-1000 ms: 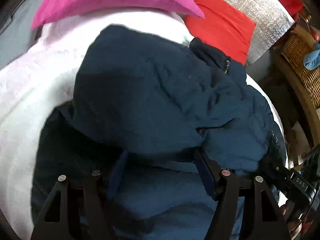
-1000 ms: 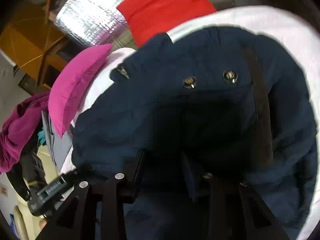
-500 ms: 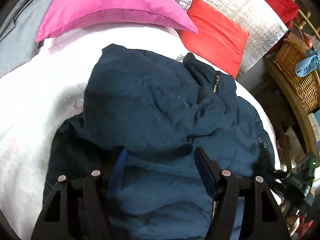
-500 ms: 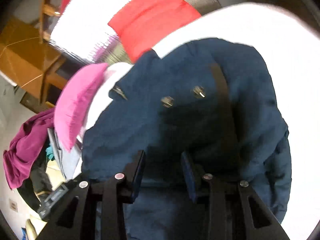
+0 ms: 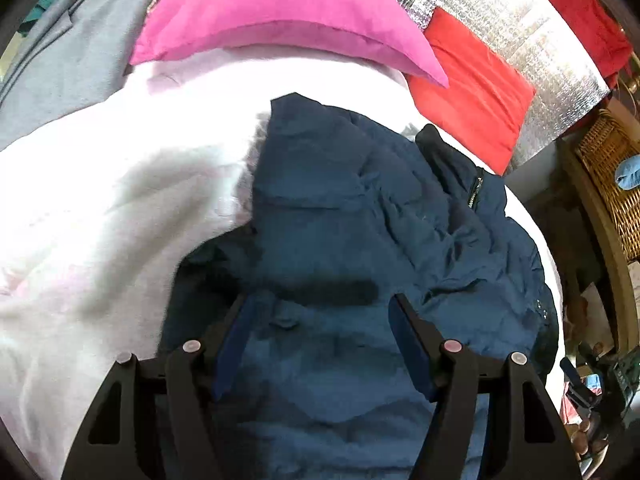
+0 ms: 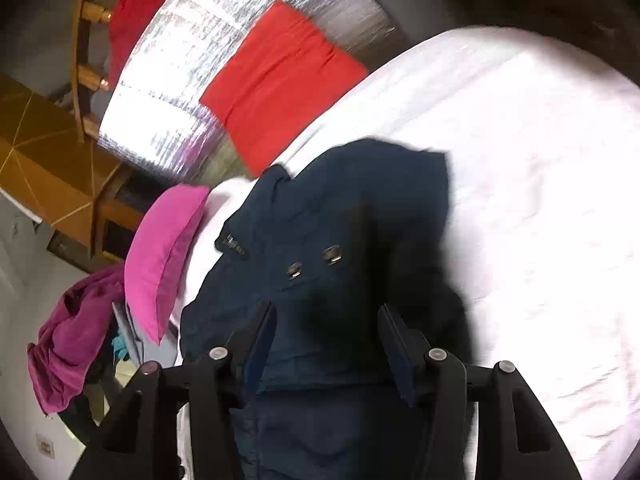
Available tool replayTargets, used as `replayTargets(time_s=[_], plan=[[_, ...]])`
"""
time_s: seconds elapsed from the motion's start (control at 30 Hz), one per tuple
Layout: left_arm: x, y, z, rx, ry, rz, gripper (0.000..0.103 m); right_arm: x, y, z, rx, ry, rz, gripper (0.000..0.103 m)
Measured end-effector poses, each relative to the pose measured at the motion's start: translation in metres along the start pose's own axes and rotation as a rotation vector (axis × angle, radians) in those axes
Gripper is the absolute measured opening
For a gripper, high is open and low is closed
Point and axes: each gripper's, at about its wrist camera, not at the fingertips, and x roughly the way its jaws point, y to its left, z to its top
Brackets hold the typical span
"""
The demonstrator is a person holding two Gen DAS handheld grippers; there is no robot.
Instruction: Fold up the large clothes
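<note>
A navy padded jacket lies bunched and partly folded on a white bed. Its collar and zip point toward the far right. In the right wrist view the jacket shows two metal snaps. My left gripper is open and empty, hovering above the near part of the jacket. My right gripper is open and empty above the jacket's other side. Neither holds cloth.
A pink pillow and a red pillow lie at the head of the bed against a silver foil panel. A grey garment lies at the left. A wicker basket stands at the right. A magenta cloth pile sits off the bed.
Both grippers have pulled up and back from the jacket. The right gripper's jaws have spread wider and let go of the cloth. The jacket has settled lower on the bed.
</note>
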Motion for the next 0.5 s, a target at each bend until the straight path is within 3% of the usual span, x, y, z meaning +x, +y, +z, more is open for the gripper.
replayTargets(time_s=[0.27,0.5], plan=[[-0.049,0.026,-0.024,0.026,-0.005,0.066,0.071,-0.035,-0.027,-0.022,0.002,0.029,-0.033,0.057],[-0.101,0.07,-0.087,0.069,-0.004,0.118,0.072,-0.077,-0.051,-0.072,0.029,0.059,0.008,0.063]])
